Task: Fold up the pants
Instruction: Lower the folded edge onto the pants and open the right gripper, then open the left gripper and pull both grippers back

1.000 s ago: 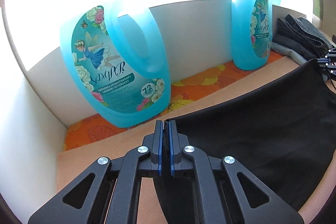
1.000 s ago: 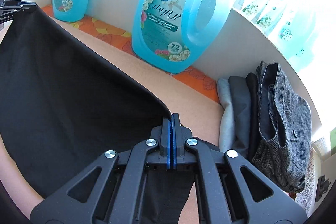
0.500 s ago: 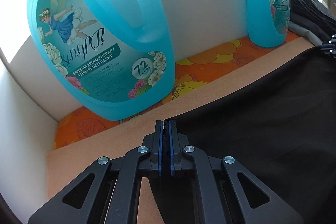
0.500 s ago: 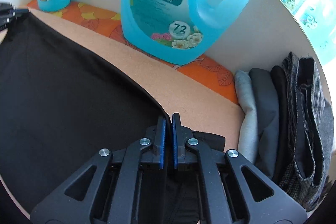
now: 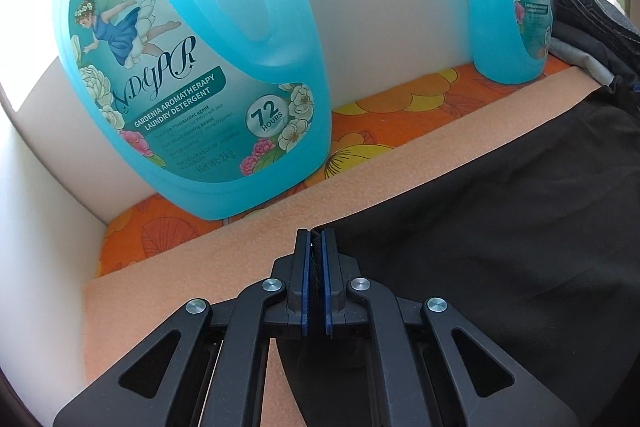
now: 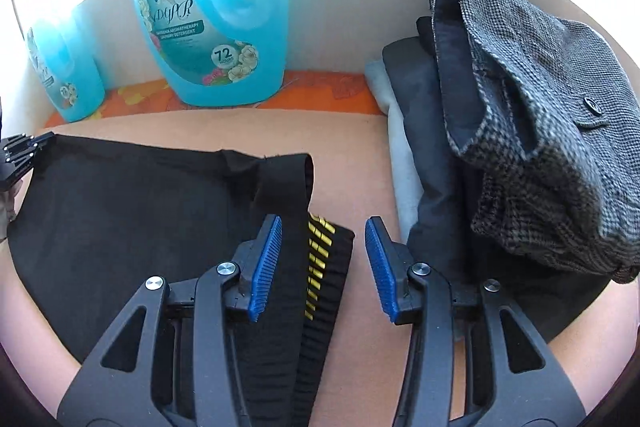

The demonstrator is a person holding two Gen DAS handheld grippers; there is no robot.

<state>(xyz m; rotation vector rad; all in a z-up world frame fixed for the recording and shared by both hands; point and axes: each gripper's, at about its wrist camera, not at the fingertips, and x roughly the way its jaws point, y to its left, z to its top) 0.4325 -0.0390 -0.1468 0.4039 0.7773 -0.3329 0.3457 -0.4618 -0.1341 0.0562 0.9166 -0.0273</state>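
Fingers: left gripper (image 5: 316, 259) clamped on black pants (image 5: 500, 247); right gripper (image 6: 324, 247) spread wide, nothing held. Far hem best laid flat.

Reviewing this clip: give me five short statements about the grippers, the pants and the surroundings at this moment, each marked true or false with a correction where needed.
1. The left hand-held gripper is shut on the black pants. True.
2. The right hand-held gripper is clamped on the pants. False: its jaws stand wide apart above the pants' waistband.
3. A pile of folded clothes lies to the right of the pants. True.
4. The detergent bottles are lying on their sides. False: they stand upright against the white back wall.
5. The pants lie on a bare orange floral cloth. False: they lie on a plain peach mat.
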